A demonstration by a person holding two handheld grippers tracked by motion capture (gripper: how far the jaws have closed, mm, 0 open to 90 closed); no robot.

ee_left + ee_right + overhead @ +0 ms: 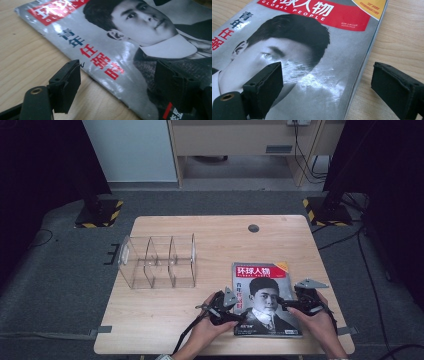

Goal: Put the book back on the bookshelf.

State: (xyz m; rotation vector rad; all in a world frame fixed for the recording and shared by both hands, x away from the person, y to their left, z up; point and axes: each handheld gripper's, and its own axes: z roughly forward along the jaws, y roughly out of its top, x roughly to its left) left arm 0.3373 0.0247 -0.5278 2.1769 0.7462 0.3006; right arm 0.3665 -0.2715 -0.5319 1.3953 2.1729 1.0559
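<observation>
A magazine (261, 292) with a black-and-white portrait and a red title band lies flat on the wooden table (160, 320), at the front right. My left gripper (234, 309) is at its left edge, low over the table. In the left gripper view my left gripper (120, 87) is open and straddles that edge, one jaw over the wood and the other over the magazine (140, 30). My right gripper (288, 304) is at the right edge. In the right gripper view my right gripper (329, 87) is open, one jaw above the magazine (312, 37) and the other above bare wood.
A clear plastic organizer (157, 261) with several compartments stands at the table's left middle. A small round hole (253, 228) sits near the far edge. Two stand bases with yellow-black stripes (100, 212) rest on the floor beyond the table.
</observation>
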